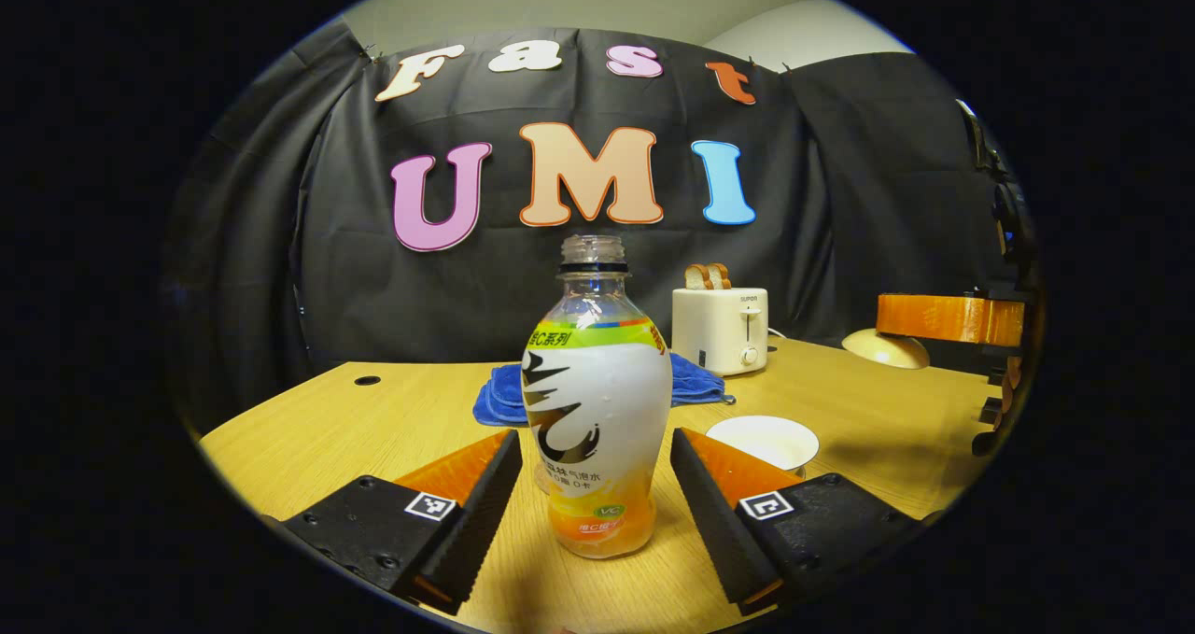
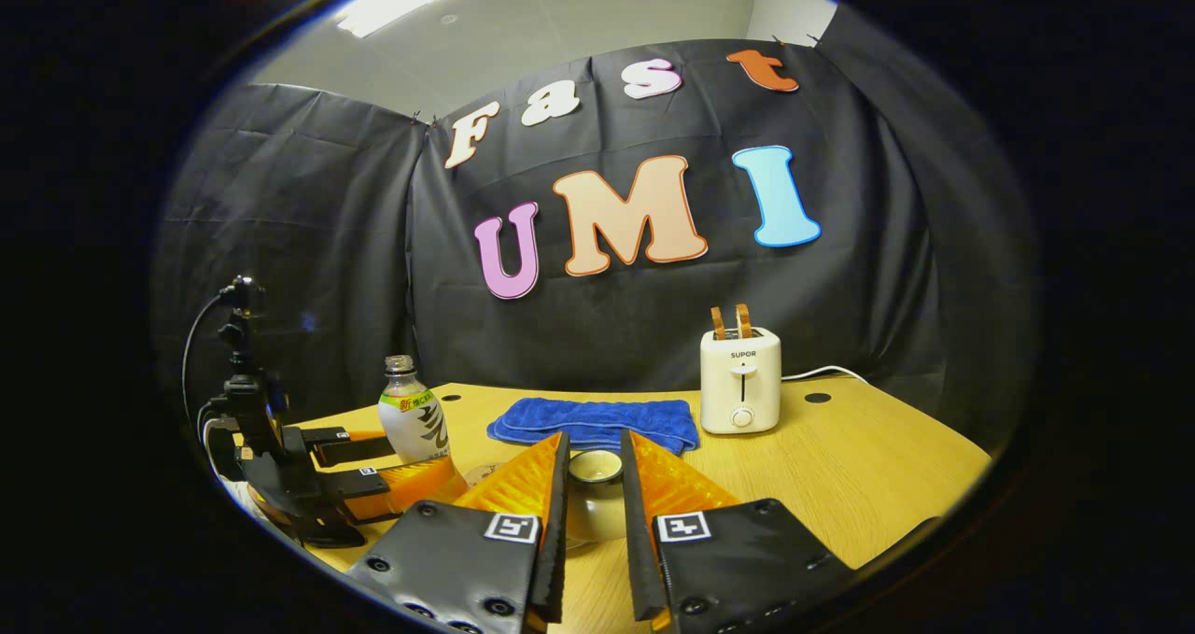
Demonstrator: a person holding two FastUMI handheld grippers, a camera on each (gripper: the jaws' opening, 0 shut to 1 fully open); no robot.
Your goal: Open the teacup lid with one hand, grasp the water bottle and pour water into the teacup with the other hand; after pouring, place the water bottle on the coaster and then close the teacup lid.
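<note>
At the centre of the left gripper view the water bottle (image 1: 597, 410) stands uncapped on the counter (image 1: 373, 429) between the wide-open left gripper (image 1: 594, 494), which should close squarely on its waist, while the right gripper (image 2: 594, 494) straddles the teacup (image 2: 595, 489), apparently not clamped.

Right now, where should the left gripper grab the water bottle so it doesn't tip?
Best on the wide, label-wrapped belly of the water bottle, coming level from the front, as the left gripper already sits with one open finger on each side. The bottle stands upright on the table, capless, and narrows near the neck, so a mid-body squeeze probably holds steadier.
</note>
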